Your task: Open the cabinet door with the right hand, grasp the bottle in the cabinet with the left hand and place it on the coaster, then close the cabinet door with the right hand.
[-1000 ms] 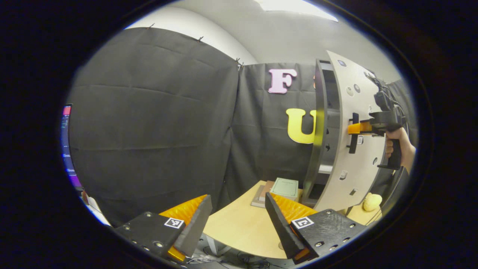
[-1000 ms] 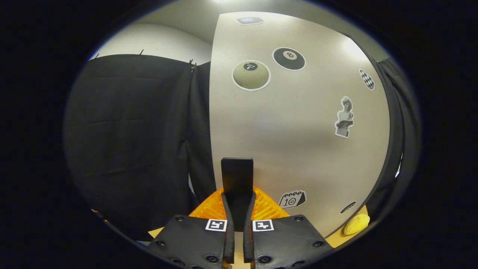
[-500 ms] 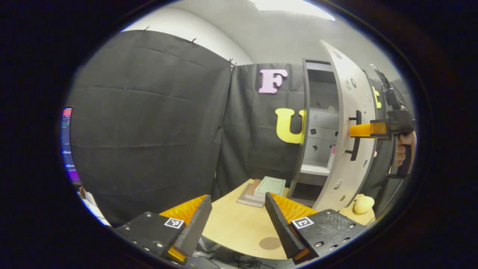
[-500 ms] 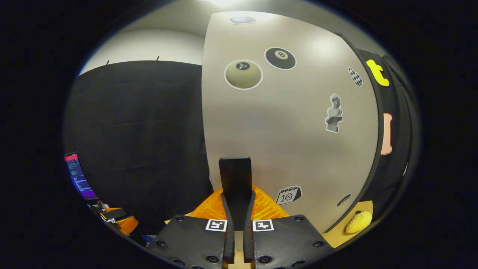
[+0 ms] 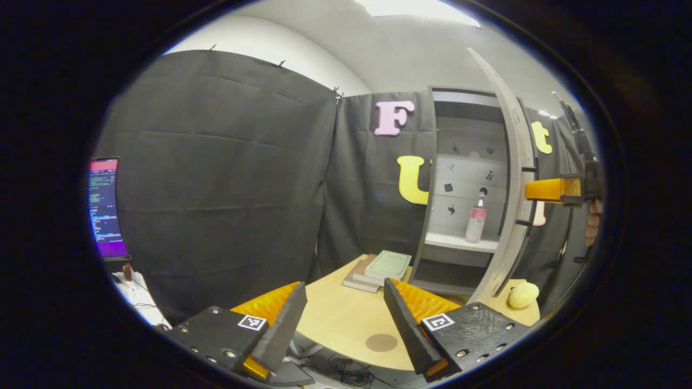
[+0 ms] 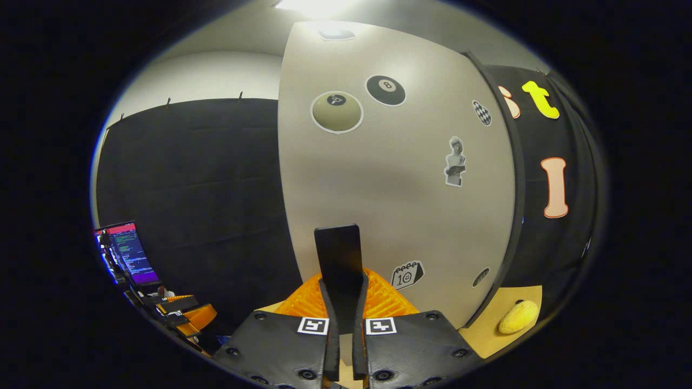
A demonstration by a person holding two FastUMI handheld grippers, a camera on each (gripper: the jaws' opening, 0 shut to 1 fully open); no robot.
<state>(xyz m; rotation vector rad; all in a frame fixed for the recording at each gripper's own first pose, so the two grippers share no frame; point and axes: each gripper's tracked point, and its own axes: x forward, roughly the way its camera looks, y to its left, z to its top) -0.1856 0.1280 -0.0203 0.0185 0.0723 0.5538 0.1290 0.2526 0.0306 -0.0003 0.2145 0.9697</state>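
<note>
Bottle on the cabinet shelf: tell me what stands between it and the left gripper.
Nothing visible. The cabinet door is swung wide, held by the right gripper at its handle, so the bottle stands exposed on the shelf. The open left gripper sits over the table, the books lying below that line.

I see the cabinet (image 5: 469, 162) standing on the worktop (image 5: 346, 319) with its pale, sticker-dotted door (image 6: 394, 178) swung wide open, edge-on in the left gripper view. Inside, the bottle (image 5: 476, 219) stands upright on a white shelf (image 5: 459, 242); it has a dark cap, pink band and pale body. The coaster (image 5: 381, 342), a flat brown disc, lies near the worktop's front edge.
</note>
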